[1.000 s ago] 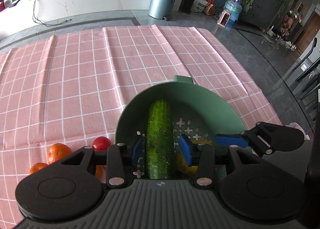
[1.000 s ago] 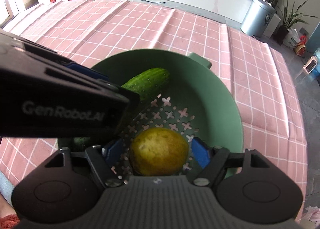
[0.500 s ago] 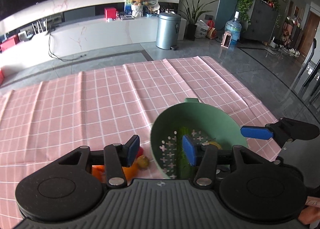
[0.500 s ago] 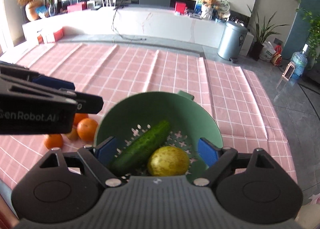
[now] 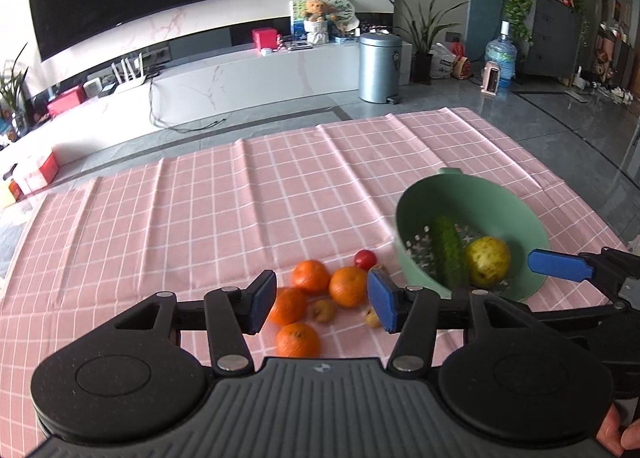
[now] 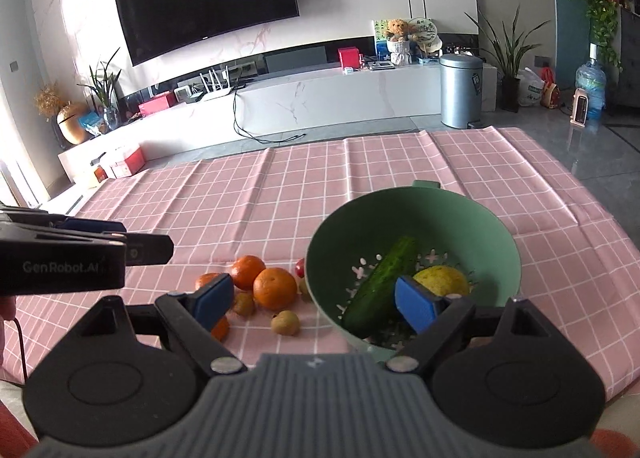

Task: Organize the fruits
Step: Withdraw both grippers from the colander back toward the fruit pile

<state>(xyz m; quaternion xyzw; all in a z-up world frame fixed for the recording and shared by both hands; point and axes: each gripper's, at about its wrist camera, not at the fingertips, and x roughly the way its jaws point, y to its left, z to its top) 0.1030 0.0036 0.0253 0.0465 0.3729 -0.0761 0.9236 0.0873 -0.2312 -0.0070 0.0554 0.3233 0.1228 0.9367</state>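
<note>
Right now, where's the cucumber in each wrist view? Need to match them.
Left wrist: cucumber lies right of centre, inside the green colander, with the yellow fruit to its right.
Right wrist: cucumber lies lower centre-right in the colander; its near end is partly hidden by a blue finger pad.
Shared landmark: the grey bin beyond the table.

Pink checked tablecloth (image 5: 224, 209), colander (image 5: 496, 197), oranges (image 5: 348, 286)

Both my wrist cameras looked down along my tongs, from near, sharing the green colander (image 5: 472, 213) (image 6: 412, 217) and oranges (image 5: 347, 286) (image 6: 275, 288).
</note>
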